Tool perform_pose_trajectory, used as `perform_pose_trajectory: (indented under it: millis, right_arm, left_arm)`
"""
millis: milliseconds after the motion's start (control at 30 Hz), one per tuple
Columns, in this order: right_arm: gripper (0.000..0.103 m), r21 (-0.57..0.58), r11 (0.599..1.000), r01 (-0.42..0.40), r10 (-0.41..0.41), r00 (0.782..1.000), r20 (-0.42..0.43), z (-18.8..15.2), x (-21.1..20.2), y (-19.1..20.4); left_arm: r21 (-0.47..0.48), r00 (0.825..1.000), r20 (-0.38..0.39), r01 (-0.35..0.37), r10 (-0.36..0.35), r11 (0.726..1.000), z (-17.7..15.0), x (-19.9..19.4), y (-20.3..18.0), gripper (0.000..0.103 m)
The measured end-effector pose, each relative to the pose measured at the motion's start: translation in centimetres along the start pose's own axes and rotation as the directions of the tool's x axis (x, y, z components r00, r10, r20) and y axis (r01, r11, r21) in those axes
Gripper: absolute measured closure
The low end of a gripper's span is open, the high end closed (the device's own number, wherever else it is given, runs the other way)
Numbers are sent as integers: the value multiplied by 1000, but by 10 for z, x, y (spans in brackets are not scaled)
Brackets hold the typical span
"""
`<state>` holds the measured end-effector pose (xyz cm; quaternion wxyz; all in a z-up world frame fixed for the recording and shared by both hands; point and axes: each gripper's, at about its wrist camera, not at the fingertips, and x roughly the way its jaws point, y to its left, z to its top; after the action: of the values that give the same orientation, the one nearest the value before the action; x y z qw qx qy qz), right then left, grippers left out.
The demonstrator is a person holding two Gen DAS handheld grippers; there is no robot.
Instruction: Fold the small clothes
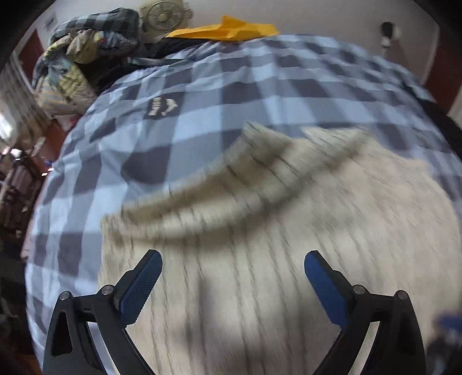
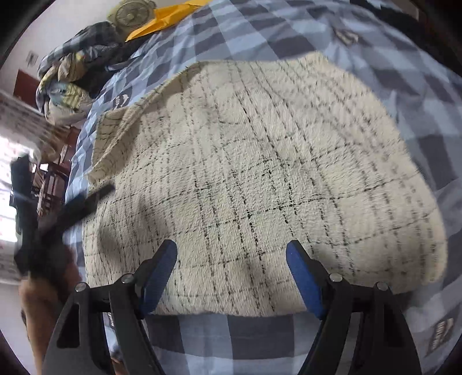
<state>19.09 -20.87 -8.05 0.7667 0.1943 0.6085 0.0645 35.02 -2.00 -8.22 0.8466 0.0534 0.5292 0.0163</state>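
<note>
Spread over blue-checked bedding [image 2: 260, 343], the cream plaid garment [image 2: 260, 173] lies flat, with the left gripper [image 1: 233, 284] spread empty above its raised left fold and the right gripper [image 2: 231, 277] likewise spread at the near hem, so pinching both near corners evenly should keep the next fold square.

Cream fleece garment with thin dark grid lines [image 2: 260, 173] on blue-and-grey checked bedspread [image 2: 260, 343], crumpled clothes pile [image 2: 66, 83] at ten o'clock, flat orange cloth [image 2: 161, 20] at eleven
</note>
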Motion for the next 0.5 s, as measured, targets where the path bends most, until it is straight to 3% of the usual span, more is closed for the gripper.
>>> perform_pose_trajectory:
  millis: [133, 300, 400, 500]
  right_arm:
    - [28, 7, 1000, -24, 24, 1000, -20, -3, 3, 0]
    - [28, -4, 999, -34, 34, 999, -21, -5, 5, 6]
    - [28, -7, 1000, -6, 6, 999, -44, -3, 16, 5]
    - [28, 14, 1000, -12, 13, 998, -63, 0, 22, 5]
  left_arm:
    - [-8, 991, 44, -126, 126, 992, 40, 29, 7, 3]
    - [9, 972, 134, -195, 192, 981, 87, 24, 18, 3]
    - [-8, 970, 162, -182, 181, 983, 107, 10, 24, 3]
    - [6, 972, 163, -173, 169, 985, 106, 0, 27, 3]
